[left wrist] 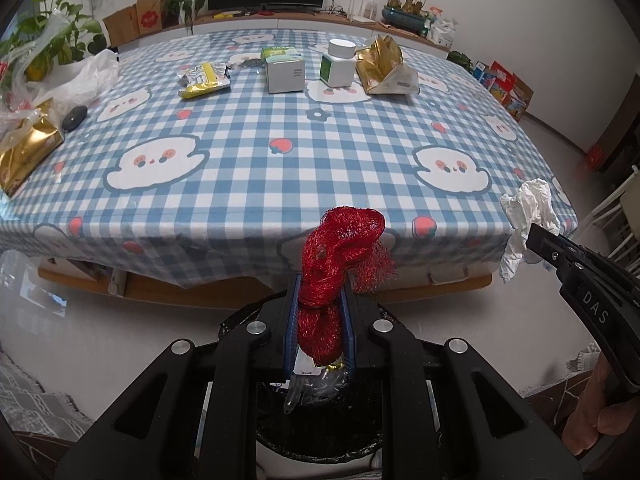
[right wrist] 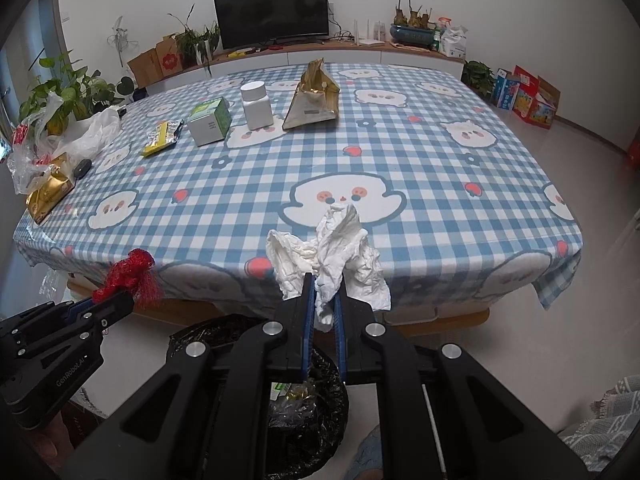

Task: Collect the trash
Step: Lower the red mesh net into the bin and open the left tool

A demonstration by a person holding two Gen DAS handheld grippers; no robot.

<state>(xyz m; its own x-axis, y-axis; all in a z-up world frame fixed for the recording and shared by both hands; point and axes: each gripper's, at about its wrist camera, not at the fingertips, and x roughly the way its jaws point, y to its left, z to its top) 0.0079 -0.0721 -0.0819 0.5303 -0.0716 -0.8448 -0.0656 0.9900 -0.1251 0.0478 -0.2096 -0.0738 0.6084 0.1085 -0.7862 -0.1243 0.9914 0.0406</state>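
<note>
Red netting sits clamped in the left gripper; the right gripper pinches one crumpled tissue, both above the black-lined bin at 6 o'clock. Netting may snag on the pads when released. On the table toward 12 o'clock: one bottle, one box, two gold bags.

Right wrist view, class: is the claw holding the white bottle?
No, the right claw is shut on crumpled tissue; the white bottle stands on the table.

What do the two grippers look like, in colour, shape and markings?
Both are black angular linkages with silver round bolts and blue finger pads. The left gripper carries white "GenRobot.AI" lettering; the right gripper carries "DAS". No cables or sleeves show.
</note>
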